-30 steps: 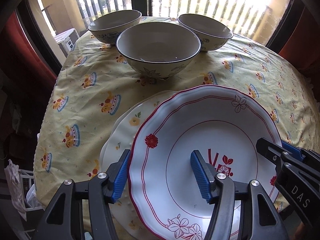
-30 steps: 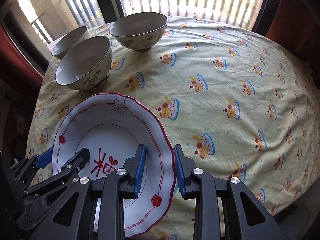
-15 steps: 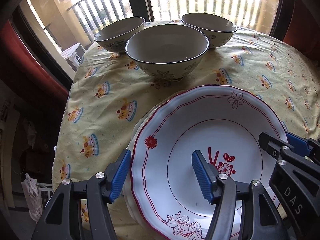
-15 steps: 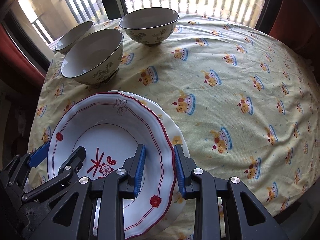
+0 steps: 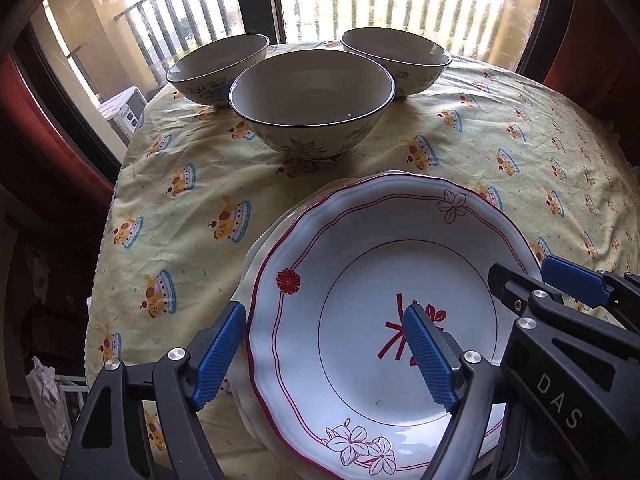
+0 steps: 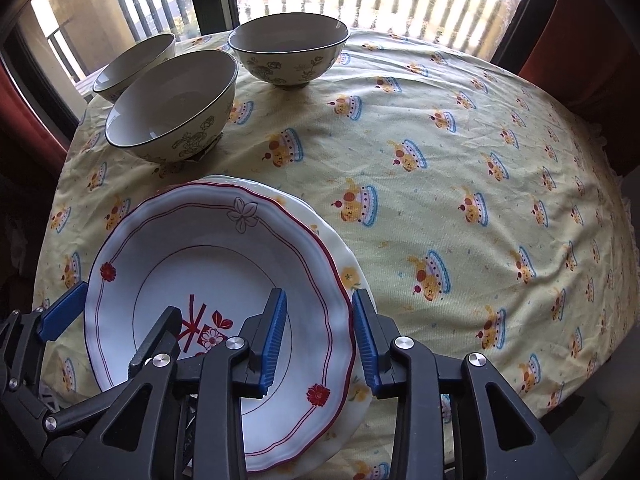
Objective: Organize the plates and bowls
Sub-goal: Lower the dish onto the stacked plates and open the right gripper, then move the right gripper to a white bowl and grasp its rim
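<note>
A table under a yellow tablecloth (image 6: pixel 440 168) with a cake pattern fills most of both views. On its near left part lies a white plate with a red rim (image 6: pixel 216 280), and it sits on top of a cream plate (image 6: pixel 348 276) whose edge shows at the right side. At the far side stand three bowls: the nearest bowl (image 5: pixel 312 100) in front, a left bowl (image 5: pixel 216 68) and a right bowl (image 5: pixel 396 60) behind it, all upright. The left gripper (image 5: pixel 324 350) is spread wide, one finger outside the plate's left edge and one above its middle. The right gripper (image 6: pixel 318 336) straddles the right rim with its blue pads; whether they touch the rim is hard to see.
</note>
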`<action>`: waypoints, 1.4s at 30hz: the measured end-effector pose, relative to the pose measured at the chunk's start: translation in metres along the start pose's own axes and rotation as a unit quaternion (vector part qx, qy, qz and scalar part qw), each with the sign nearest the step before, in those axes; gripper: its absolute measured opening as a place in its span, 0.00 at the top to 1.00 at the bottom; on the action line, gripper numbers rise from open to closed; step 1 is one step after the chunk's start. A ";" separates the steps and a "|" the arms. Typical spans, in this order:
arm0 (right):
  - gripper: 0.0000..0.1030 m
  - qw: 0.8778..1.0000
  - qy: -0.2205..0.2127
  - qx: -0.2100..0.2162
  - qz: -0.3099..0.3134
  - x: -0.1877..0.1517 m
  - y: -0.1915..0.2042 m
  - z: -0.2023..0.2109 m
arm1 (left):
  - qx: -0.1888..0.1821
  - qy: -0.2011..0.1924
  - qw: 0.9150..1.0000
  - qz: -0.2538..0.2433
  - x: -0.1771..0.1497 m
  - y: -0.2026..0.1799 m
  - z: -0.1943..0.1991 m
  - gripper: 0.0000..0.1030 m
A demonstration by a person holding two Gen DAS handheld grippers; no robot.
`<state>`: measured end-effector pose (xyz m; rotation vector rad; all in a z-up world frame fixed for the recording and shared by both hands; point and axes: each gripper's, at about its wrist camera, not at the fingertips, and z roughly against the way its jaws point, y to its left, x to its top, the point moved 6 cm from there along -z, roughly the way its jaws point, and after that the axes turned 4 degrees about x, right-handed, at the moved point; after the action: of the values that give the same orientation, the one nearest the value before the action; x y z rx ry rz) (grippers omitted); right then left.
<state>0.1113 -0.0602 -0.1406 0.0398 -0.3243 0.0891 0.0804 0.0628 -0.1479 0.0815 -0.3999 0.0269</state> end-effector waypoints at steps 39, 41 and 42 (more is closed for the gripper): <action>0.57 0.996 -0.036 0.075 0.000 0.163 0.059 -0.041 | 0.017 -0.007 0.997 0.072 0.146 0.057 -0.060 0.60; 0.65 0.996 -0.030 0.083 0.002 0.164 0.061 -0.048 | 0.017 -0.003 0.997 0.072 0.146 0.055 -0.063 0.68; 0.72 0.996 -0.029 0.084 0.003 0.163 0.062 -0.050 | 0.018 -0.002 0.997 0.072 0.146 0.055 -0.064 0.71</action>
<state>0.2757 0.0170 -0.1346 0.2080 -0.3735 0.1218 0.2373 0.1242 -0.1458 0.0884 -0.4078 0.1763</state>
